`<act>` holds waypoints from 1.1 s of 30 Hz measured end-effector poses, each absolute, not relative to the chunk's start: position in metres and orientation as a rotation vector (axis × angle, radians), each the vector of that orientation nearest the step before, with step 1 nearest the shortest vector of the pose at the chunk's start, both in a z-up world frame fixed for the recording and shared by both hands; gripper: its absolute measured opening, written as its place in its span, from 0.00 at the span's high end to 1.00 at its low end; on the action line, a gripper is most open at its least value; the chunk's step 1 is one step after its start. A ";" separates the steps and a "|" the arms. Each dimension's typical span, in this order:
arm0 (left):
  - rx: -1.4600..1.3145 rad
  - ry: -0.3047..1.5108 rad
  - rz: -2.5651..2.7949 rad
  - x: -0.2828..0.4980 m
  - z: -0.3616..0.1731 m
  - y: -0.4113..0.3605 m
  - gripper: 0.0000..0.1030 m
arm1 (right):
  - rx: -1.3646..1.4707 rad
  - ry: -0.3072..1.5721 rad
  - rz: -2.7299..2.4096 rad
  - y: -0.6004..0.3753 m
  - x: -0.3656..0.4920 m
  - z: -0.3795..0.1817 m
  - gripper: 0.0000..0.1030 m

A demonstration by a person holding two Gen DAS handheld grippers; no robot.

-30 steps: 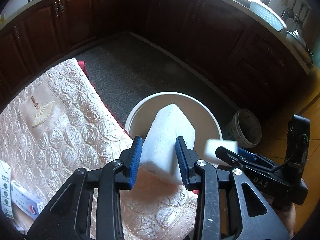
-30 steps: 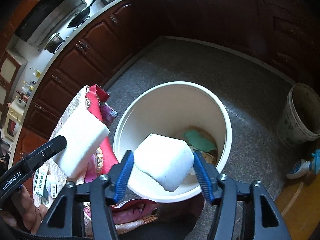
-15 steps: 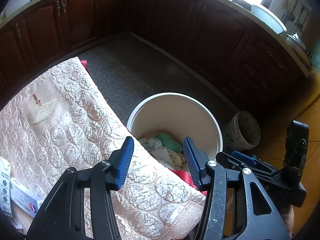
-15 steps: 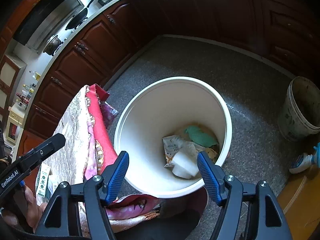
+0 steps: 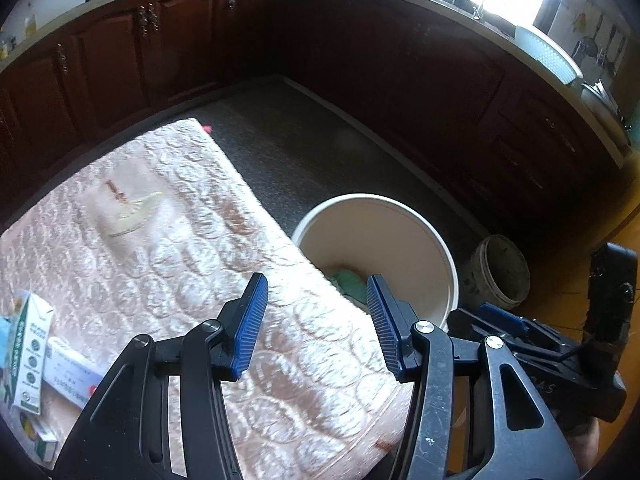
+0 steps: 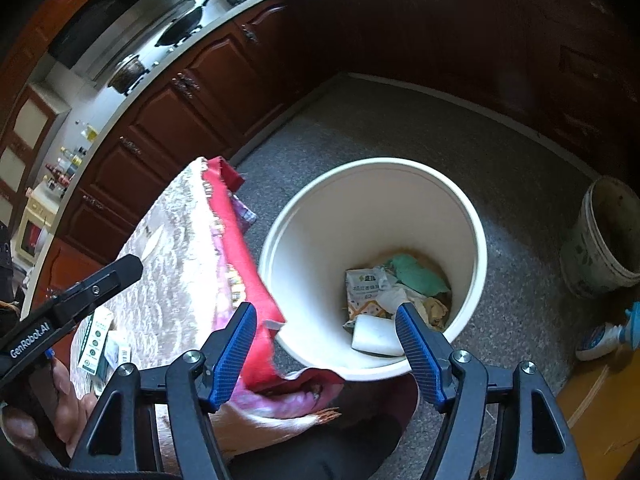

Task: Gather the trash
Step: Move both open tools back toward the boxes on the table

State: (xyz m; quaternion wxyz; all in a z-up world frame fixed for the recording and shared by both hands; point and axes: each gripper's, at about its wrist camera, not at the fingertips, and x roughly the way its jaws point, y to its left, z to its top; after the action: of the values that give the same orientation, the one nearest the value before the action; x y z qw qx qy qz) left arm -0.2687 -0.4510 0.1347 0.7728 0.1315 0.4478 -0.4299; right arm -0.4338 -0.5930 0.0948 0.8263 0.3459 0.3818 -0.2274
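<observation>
A white bucket (image 6: 476,240) stands on the floor beside the table; it also shows in the left wrist view (image 5: 448,264). Inside it lie a white foam block (image 6: 378,336), a printed packet (image 6: 362,286), green paper (image 6: 416,276) and crumpled wrappers. My right gripper (image 6: 326,350) is open and empty above the bucket's near rim. My left gripper (image 5: 316,322) is open and empty above the table edge, left of the bucket. Small cartons (image 5: 30,356) lie on the cloth at the table's left.
The table wears a pink quilted cloth (image 5: 160,240) with a red underlayer (image 6: 244,264). A dirty smaller bucket (image 6: 604,240) stands on the floor to the right, with a bottle (image 6: 604,340) near it. Dark wooden cabinets (image 5: 360,60) ring the grey floor.
Both grippers opened and let go of their white foam blocks, which fell into the bucket. The left gripper has since drawn back over the table.
</observation>
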 end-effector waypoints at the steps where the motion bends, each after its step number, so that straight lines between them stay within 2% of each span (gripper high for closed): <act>1: 0.282 0.964 -0.925 -0.268 0.137 -0.446 0.52 | 0.726 0.809 -0.480 -0.590 -0.432 0.098 0.32; 15: 0.214 0.926 -0.820 -0.249 0.155 -0.371 0.52 | 0.592 0.795 -0.441 -0.541 -0.398 0.133 0.29; 33: 0.117 0.909 -0.634 -0.221 0.156 -0.253 0.52 | 0.472 0.829 -0.320 -0.472 -0.348 0.144 0.26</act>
State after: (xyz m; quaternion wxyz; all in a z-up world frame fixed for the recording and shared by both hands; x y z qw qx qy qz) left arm -0.2209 -0.2531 0.1557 0.8489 0.0553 0.4311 -0.3008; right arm -0.3478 -0.4717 0.1436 0.8760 0.2262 0.3974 -0.1535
